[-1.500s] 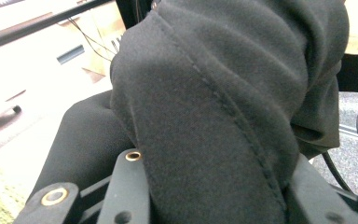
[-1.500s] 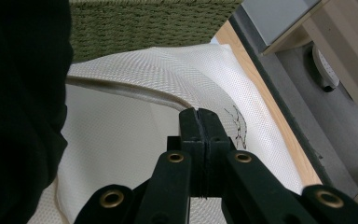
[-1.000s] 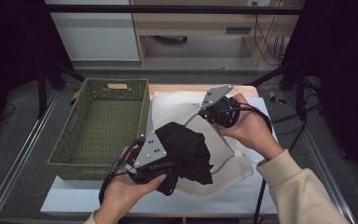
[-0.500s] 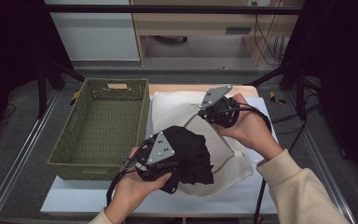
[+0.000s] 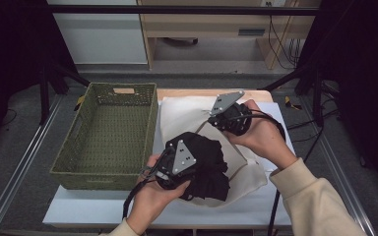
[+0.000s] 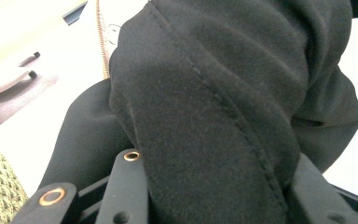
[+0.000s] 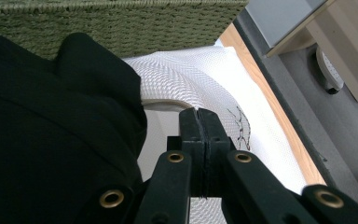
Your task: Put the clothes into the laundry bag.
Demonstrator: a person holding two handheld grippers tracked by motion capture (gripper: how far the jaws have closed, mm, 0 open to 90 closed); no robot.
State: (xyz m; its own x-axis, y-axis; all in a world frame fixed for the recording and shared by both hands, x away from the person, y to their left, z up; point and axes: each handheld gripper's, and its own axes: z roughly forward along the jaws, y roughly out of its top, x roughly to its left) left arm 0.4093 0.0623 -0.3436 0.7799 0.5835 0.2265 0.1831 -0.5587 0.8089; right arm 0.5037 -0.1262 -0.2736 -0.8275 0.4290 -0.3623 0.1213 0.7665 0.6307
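A bunched black garment (image 5: 209, 169) lies on a white mesh bag (image 5: 184, 115) spread over the table. My left gripper (image 5: 189, 164) is shut on the garment; in the left gripper view the black cloth (image 6: 205, 93) fills the gap between the jaws of the left gripper (image 6: 216, 163). My right gripper (image 5: 215, 123) sits just beyond the garment. Its jaws are closed on the bag's edge, seen in the right gripper view at the right gripper (image 7: 200, 114), with the mesh bag (image 7: 191, 79) behind and the garment (image 7: 51, 140) to its left.
A green woven basket (image 5: 150, 120) stands directly left of the bag, its wall (image 7: 121, 18) close behind the garment. The white table top (image 5: 98, 209) ends near the person's forearms. Black cables trail from both grippers. A wooden cabinet stands beyond the table.
My left gripper has carried the black garment to the right and a little farther from the person, onto the bag. The right gripper has stayed in place.
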